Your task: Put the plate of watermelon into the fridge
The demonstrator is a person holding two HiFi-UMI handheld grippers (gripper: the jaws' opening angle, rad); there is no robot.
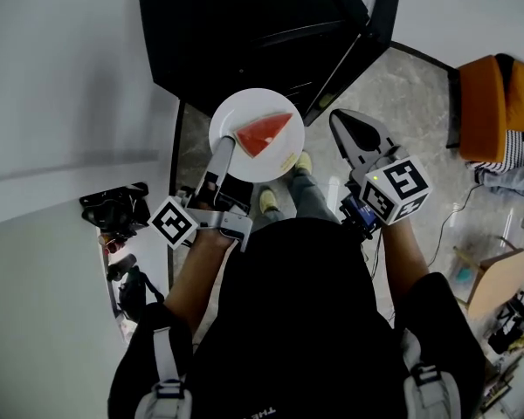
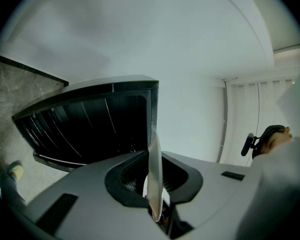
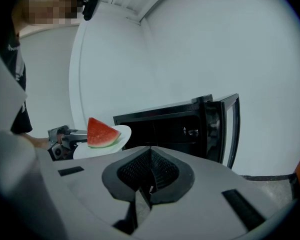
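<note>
A white plate [image 1: 260, 162] carrying a red watermelon wedge [image 1: 264, 133] hangs in front of the black fridge [image 1: 244, 33]. The fridge door [image 1: 354, 46] stands open. My left gripper [image 1: 224, 149] is shut on the plate's near rim. In the left gripper view the plate [image 2: 155, 176] shows edge-on between the jaws of the left gripper [image 2: 154, 204], with the dark fridge interior [image 2: 85, 129] ahead to the left. My right gripper [image 1: 348, 127] is shut and holds nothing, to the right of the plate. Past the right gripper [image 3: 150, 173], its view shows the watermelon [image 3: 101, 132] and the fridge [image 3: 170, 126].
An orange chair [image 1: 487, 107] stands at the far right, with a cardboard box [image 1: 493, 278] and cables on the floor below it. Black camera gear [image 1: 115, 209] lies at the left by a white wall. The person's shoes [image 1: 302, 161] are under the plate.
</note>
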